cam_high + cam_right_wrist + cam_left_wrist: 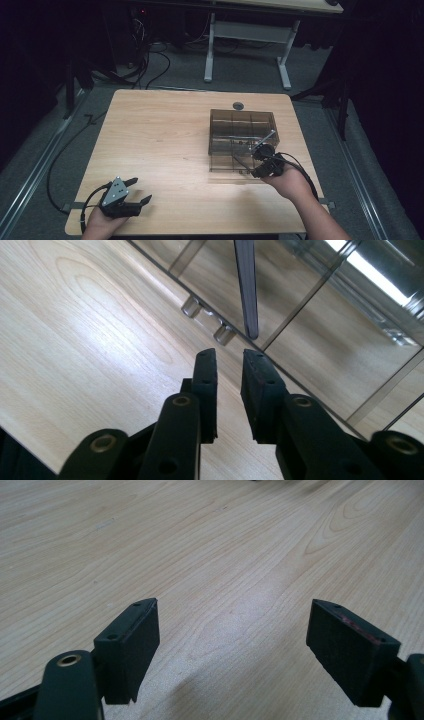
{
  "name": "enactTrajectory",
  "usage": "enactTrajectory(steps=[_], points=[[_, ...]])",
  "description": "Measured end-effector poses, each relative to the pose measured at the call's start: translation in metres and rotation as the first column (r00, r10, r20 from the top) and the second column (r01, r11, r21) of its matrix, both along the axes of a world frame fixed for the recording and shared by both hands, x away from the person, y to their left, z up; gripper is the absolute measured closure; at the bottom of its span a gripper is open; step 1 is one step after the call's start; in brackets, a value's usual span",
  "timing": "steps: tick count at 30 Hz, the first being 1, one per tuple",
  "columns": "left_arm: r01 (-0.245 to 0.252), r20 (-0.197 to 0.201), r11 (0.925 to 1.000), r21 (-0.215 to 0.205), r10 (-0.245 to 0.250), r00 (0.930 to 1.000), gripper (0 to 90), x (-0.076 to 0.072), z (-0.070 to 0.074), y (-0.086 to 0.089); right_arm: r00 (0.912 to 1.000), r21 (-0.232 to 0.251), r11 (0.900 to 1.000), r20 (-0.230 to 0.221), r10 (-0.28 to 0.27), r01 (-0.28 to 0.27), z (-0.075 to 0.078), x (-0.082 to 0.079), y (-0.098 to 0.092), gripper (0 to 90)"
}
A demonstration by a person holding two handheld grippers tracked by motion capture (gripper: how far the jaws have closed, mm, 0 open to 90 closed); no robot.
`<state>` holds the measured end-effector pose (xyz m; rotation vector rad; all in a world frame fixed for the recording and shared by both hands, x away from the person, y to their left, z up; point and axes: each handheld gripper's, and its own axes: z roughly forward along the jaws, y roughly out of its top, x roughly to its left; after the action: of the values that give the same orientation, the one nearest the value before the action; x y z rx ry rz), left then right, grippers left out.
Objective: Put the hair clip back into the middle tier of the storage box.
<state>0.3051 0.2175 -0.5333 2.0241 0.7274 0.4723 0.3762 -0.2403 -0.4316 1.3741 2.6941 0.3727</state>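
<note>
A smoke-tinted clear plastic organizer box, divided into compartments, is seen standing on the right half of the wooden table. The right gripper is held at the box's near right corner, just beside its front wall.

In the right gripper view, the right gripper is seen with its jaws set narrow, a slim gap left between the pads and nothing clamped in it. A thin dark upright edge of the box, a wall or partition, is seen directly beyond the jaw tips, in line with the gap but apart from the pads. Two small cylindrical hinge pins or studs are noted on the box's lower edge, just left of that line.

The left gripper is held low at the near left of the table, well apart from the box. In the left gripper view, its jaws are seen spread wide over bare wood, with nothing between them.
</note>
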Motion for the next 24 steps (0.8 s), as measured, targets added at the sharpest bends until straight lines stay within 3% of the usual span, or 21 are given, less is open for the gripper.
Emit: enactTrajectory(steps=[5, 6, 7, 8, 24], points=[[-0.001, 0.001, 1.0000, -0.003, 0.001, 1.0000, 21.8, 0.000, 0.000, 0.000, 0.9999, 0.037, 0.999, 0.010, -0.004, 0.004, -0.010, -0.006, -0.004, 73.4], [-0.002, -0.002, 1.0000, -0.001, 0.002, 1.0000, 21.8, 0.001, 0.000, 0.000, 0.9995, 0.038, 0.999, 0.031, -0.008, 0.006, -0.015, -0.009, -0.005, 72.9], [-0.003, -0.002, 1.0000, 0.000, 0.003, 1.0000, 21.8, 0.000, 0.000, 0.000, 0.9979, 0.042, 0.999, 0.058, 0.030, -0.033, -0.018, -0.009, -0.008, 72.5], [-0.003, -0.002, 1.0000, 0.000, 0.003, 1.0000, 21.8, 0.000, 0.000, 0.000, 0.9989, 0.050, 0.999, 0.046, -0.009, 0.007, -0.019, -0.013, -0.006, 72.2], [-0.007, 0.001, 1.0000, 0.001, 0.007, 1.0000, 21.8, 0.001, 0.000, 0.000, 0.9922, 0.133, 0.991, 0.119, -0.036, 0.020, -0.045, -0.035, -0.014, 69.2]])
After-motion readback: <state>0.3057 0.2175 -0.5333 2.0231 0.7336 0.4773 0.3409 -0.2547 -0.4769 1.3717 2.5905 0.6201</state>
